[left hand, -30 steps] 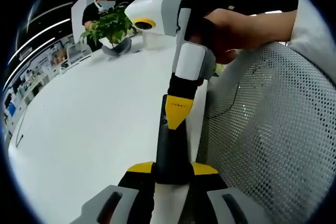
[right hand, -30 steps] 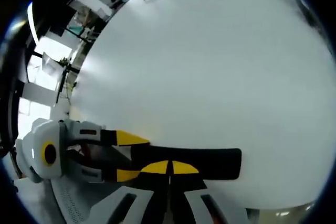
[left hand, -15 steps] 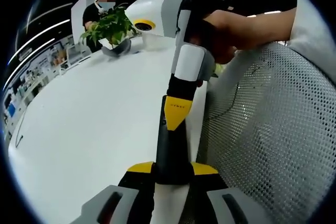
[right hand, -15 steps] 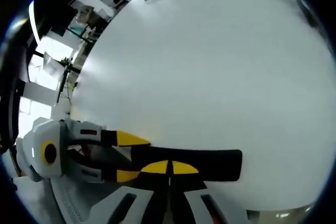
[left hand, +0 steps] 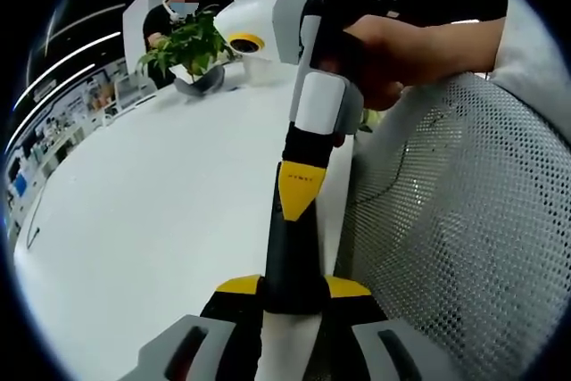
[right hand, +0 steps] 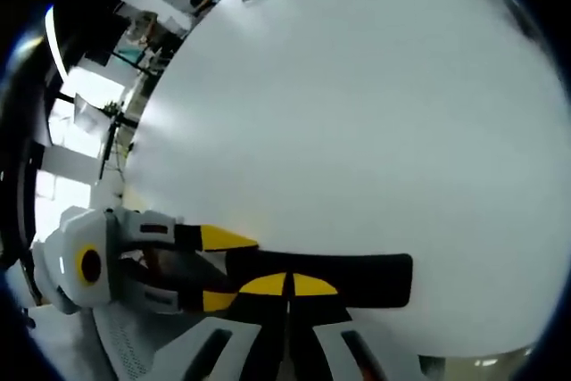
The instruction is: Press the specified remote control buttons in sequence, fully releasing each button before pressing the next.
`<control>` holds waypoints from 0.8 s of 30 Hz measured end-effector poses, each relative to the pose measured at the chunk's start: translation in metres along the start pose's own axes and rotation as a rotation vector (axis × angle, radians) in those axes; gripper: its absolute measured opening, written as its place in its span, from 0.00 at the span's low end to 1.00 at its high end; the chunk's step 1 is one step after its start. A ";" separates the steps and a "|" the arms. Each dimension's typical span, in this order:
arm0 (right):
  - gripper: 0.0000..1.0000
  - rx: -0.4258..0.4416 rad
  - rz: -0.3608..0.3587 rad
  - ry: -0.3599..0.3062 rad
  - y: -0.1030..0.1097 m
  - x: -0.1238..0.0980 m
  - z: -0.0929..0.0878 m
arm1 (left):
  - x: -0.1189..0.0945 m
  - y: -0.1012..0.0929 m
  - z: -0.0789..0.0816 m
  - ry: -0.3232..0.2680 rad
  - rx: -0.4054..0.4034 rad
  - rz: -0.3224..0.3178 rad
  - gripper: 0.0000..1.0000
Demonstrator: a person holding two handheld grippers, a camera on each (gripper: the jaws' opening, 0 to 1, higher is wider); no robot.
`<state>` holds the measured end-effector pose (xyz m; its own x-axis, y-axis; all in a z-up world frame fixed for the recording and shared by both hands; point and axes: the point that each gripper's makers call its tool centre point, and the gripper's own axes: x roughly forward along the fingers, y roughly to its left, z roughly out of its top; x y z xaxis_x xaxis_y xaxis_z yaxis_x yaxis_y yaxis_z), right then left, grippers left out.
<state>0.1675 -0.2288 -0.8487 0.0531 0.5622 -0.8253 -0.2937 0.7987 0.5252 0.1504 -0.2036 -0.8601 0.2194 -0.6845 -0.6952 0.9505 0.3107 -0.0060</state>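
Two grippers we log at one black remote control [left hand: 293, 252], which lies near the edge of the white table [left hand: 152, 211]. Left gripper [left hand: 293, 290]: we see its yellow-tipped jaws clamped on the remote's near end. Right gripper [right hand: 288, 287]: jaws pressed together, tips touching the remote's upper face [right hand: 357, 276]. We also note a mesh chair back [left hand: 455, 238] beside the table and a potted plant [left hand: 189, 46] at the far side.
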 end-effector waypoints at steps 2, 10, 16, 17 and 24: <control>0.00 0.009 0.024 -0.005 0.003 -0.001 0.001 | 0.000 0.000 0.000 0.001 -0.002 0.001 0.25; 0.00 -0.013 0.020 0.020 0.006 0.003 -0.003 | 0.000 0.000 0.000 0.011 -0.008 0.003 0.25; 0.00 -0.049 -0.011 0.030 0.002 0.007 -0.005 | 0.000 0.000 0.000 0.010 -0.010 0.004 0.25; 0.00 -0.049 0.000 0.025 0.004 0.006 -0.004 | 0.000 0.000 0.000 0.010 -0.009 0.004 0.25; 0.00 -0.041 0.005 0.019 0.003 0.006 -0.004 | 0.000 0.000 0.000 0.009 -0.014 0.006 0.25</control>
<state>0.1630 -0.2241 -0.8524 0.0335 0.5616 -0.8268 -0.3327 0.7863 0.5206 0.1506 -0.2038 -0.8600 0.2229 -0.6770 -0.7014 0.9461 0.3236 -0.0118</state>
